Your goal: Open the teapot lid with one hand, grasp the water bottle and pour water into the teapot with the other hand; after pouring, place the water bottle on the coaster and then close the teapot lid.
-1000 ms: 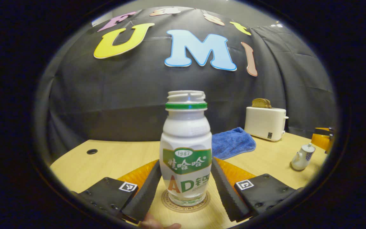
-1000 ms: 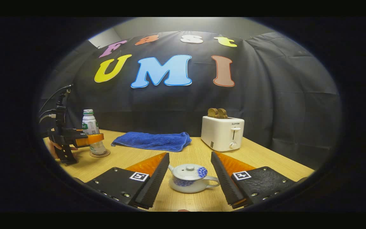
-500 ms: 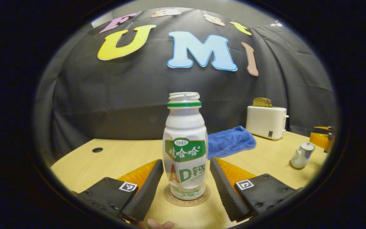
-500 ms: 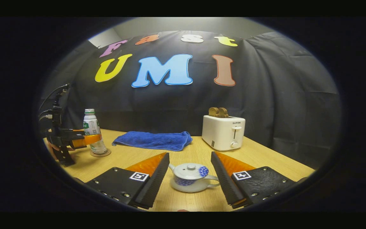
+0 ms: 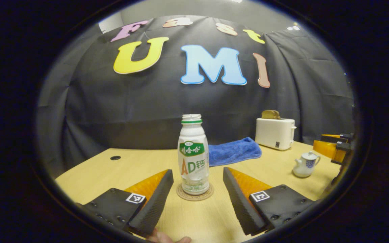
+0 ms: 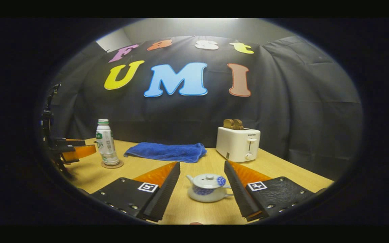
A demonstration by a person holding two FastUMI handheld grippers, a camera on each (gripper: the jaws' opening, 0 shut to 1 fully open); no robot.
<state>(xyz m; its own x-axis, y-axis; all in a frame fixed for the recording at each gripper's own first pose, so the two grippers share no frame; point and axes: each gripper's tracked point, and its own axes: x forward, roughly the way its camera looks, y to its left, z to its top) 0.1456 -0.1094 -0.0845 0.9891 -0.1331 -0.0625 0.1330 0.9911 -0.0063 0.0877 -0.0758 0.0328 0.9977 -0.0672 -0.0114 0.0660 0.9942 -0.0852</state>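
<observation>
Two sets of tongs, both spread wide, both empty. Left tongs short of the water bottle, clear of its sides. Bottle upright on the coaster, cap off, near the left end of the bench. Blue towel and toaster further right, toward the back. Right tongs flanking the teapot without contact; lid seated on the pot. Judged near completion: bottle parked, lid apparently closed, only withdrawal of both tongs left. Pouring itself not verifiable.
</observation>
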